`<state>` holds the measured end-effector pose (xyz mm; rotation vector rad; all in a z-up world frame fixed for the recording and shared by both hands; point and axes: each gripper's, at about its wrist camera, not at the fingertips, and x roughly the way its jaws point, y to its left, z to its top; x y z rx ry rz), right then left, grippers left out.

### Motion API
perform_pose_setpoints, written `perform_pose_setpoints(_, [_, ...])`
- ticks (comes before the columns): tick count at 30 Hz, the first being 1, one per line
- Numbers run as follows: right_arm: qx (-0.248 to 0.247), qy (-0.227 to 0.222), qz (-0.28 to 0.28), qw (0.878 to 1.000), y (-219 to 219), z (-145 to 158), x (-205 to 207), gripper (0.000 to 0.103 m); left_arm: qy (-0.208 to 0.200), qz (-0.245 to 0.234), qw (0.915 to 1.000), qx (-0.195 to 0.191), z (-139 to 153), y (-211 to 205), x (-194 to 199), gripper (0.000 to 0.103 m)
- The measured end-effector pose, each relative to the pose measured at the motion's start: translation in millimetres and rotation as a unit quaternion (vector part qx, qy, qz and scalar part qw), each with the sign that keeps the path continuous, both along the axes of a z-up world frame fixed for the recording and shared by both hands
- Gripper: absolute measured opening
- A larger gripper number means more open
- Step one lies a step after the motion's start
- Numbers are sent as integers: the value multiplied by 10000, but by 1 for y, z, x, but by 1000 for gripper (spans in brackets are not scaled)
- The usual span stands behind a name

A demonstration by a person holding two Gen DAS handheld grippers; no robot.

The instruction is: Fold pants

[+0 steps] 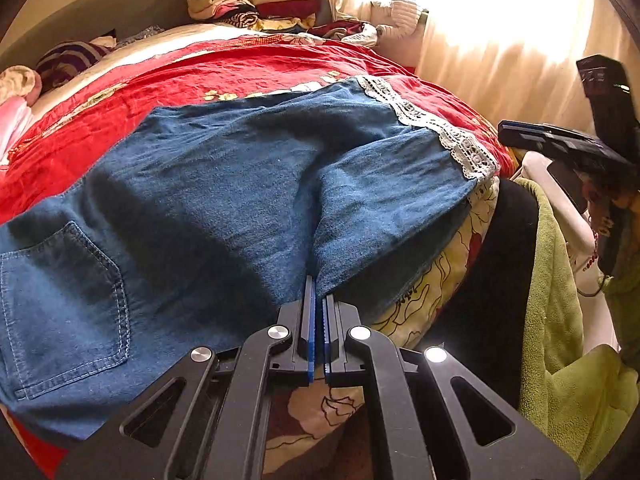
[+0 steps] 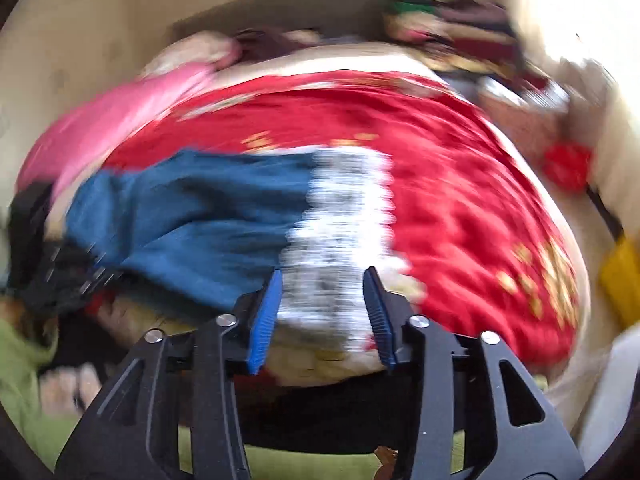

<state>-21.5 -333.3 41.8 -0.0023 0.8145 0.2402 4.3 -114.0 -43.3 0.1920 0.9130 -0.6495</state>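
Blue denim pants with a white lace hem lie spread on a red bedspread, a back pocket at the left. My left gripper is shut on a fold of the denim at the bed's near edge. My right gripper is open, its blue pads on either side of the lace hem of the pants; this view is motion-blurred. The right gripper also shows in the left wrist view, beyond the hem.
Stacks of folded clothes sit at the bed's far end. A pink garment lies on the far left. A green blanket hangs at the near right. A bright curtain stands at the right.
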Motion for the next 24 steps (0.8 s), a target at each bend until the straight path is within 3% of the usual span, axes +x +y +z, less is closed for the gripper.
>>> perform_pose_setpoints(3, [-610, 168, 822, 9946, 40, -12, 2, 39, -4, 11, 10000, -9, 0, 0, 0, 2])
perform_pose_setpoints(6, [-1517, 308, 1419, 9777, 72, -32, 7, 39, -21, 37, 10000, -20, 3, 1, -1, 2])
perform_pose_setpoints(8, [-1833, 286, 1604, 9695, 81, -41, 11, 39, -30, 48, 10000, -27, 4, 2, -1, 2])
perform_pose_setpoints(9, [-1901, 323, 1623, 9677, 81, -45, 14, 28, -33, 41, 10000, -13, 4, 2, -1, 2])
perform_pose_setpoints(10, [-1911, 503, 1648, 9663, 80, -50, 18, 0, -39, 28, 10000, 9, 5, 3, -2, 2])
perform_pose_setpoints(13, [-1576, 671, 1750, 9696, 69, -52, 16, 0, -38, -66, 10000, 39, 9, 5, -8, 2])
perform_pose_setpoints(18, [-1443, 811, 1793, 9698, 63, -61, 11, 3, 188, -163, 9996, 156, -2, 10, -11, 2])
perform_pose_setpoints(21, [-1217, 837, 1712, 9741, 58, -58, 12, 6, 276, -90, 9996, 20, 0, 19, -12, 5])
perform_pose_setpoints(23, [-1019, 822, 1633, 9778, 55, -51, 14, 14, 198, 35, 9997, -150, 11, 31, -12, 15])
perform_pose_setpoints(24, [-910, 779, 1599, 9798, 51, -47, 12, 23, 94, 186, 9996, -202, 19, 42, -13, 27])
